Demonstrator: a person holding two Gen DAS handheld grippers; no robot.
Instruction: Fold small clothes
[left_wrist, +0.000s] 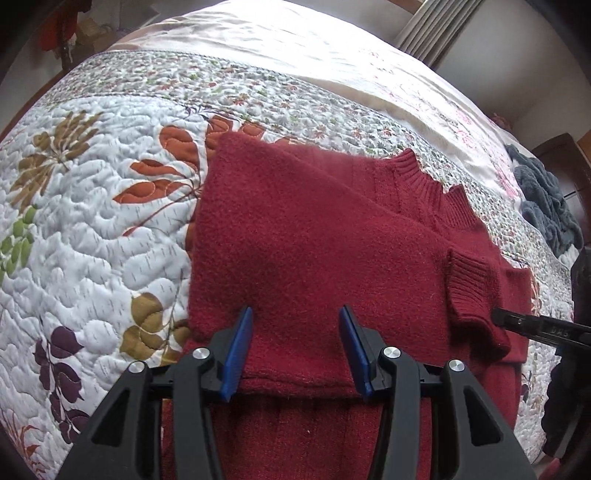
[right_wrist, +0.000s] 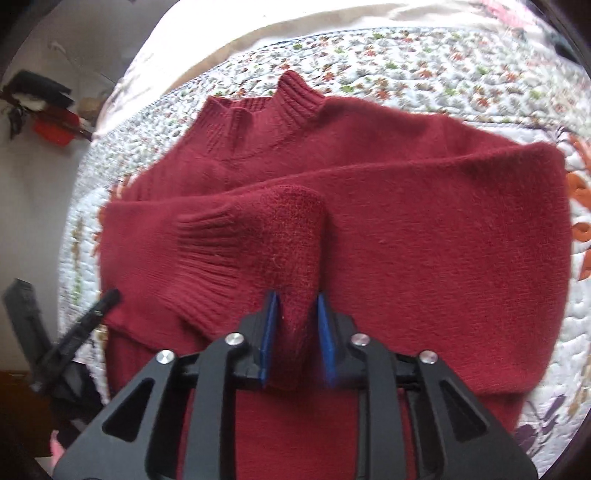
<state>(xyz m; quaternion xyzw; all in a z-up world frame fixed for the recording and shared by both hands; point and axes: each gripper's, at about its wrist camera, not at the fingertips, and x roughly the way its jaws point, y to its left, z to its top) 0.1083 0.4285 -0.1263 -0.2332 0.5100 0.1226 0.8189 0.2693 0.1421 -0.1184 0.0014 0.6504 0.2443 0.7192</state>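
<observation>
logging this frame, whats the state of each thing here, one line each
sweater: flat on the quilt, sleeves folded across the body, collar away from the cameras
sleeve cuff: lifted off the body, fabric beside it pinched by the right gripper
left gripper: open, over the sweater's folded edge, gripping nothing
right gripper: shut on sleeve fabric
quilt: spread over the bed
grey blanket: crumpled at the bed's edge

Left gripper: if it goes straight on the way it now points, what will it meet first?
Most likely the red sweater. The left gripper is open, its fingers apart above the folded knit, which fills the line ahead. Beyond it lies the quilted bedspread. Depth is unclear, so contact height is uncertain.
</observation>
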